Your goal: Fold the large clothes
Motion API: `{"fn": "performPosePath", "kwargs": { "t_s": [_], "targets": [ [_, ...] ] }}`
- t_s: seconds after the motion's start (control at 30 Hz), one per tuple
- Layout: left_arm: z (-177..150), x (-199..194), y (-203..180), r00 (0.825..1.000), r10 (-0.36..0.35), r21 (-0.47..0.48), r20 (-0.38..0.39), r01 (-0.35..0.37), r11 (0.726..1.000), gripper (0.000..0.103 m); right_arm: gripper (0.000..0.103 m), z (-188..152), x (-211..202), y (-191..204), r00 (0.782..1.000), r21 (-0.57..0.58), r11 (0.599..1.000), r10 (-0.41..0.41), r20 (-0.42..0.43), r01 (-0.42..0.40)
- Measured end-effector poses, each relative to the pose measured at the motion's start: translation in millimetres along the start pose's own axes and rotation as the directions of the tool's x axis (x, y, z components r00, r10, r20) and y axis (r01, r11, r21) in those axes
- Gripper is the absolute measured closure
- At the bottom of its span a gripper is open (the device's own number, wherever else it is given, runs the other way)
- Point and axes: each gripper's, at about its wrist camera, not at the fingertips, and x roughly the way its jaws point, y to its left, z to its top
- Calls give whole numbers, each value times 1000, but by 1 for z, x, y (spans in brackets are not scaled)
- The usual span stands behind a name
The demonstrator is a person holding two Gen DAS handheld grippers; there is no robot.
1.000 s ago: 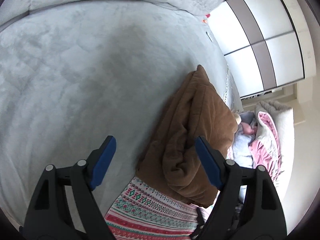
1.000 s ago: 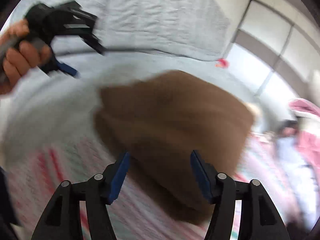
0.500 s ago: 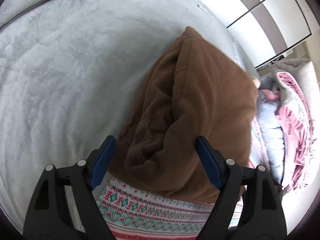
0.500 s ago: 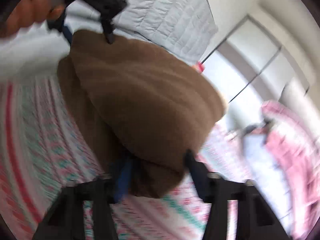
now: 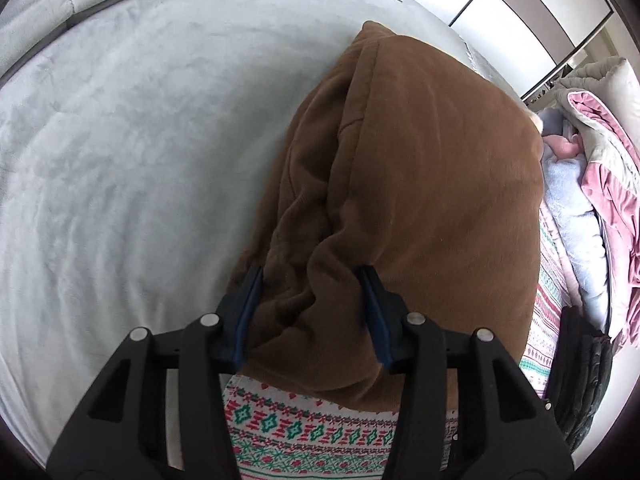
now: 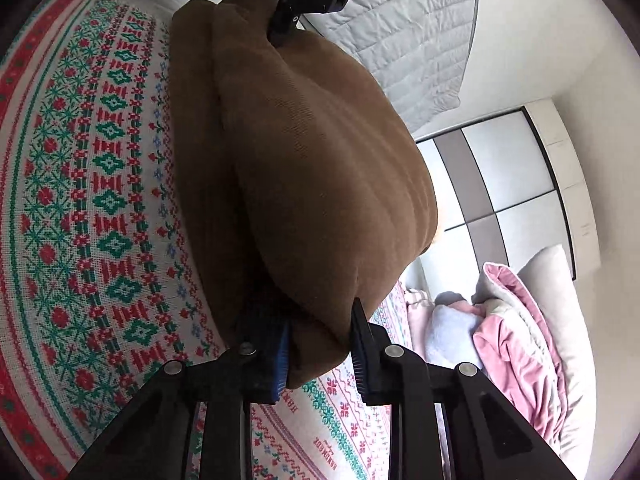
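A brown fleece garment (image 5: 420, 184), folded into a thick bundle, lies on a red-and-green patterned knit cloth (image 5: 304, 432) on the bed. My left gripper (image 5: 310, 280) points steeply down at its near end. Its jaws are closing, with bunched brown fabric filling the gap and touching both blue pads. In the right wrist view the same brown garment (image 6: 312, 152) stretches away, and my right gripper (image 6: 320, 340) has its jaws closing on the near corner, fabric squeezed between the pads. At the far end the left gripper (image 6: 258, 6) pinches the bundle.
A grey plush blanket (image 5: 120, 160) covers the bed to the left. A pile of pink and pale bedding (image 6: 512, 340) lies to the right of the garment. A grey quilt (image 6: 400, 40) and a wardrobe with white and grey panels (image 6: 500, 184) stand behind.
Both grippers came in onto the brown garment from apart. The left one slid over its near end and narrowed. The right one dropped, rolled and narrowed on the other end.
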Motion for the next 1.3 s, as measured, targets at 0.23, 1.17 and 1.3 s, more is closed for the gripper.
{"fn": "performPosePath", "kwargs": {
  "t_s": [0.23,1.17,1.3],
  "targets": [
    [-4,-2,5,1000,-29,12,-3,29,1000,51,65,9,-43,-14,987,193,968,157,21,-158],
    [3,-6,0,999,-33,-66,-15,32,997,45,79,3,21,-80,868,833,427,482,121,-353],
    [13,-28,6,998,-62,-100,33,65,993,45,78,1,22,-88,858,827,426,499,122,-366]
  ]
}}
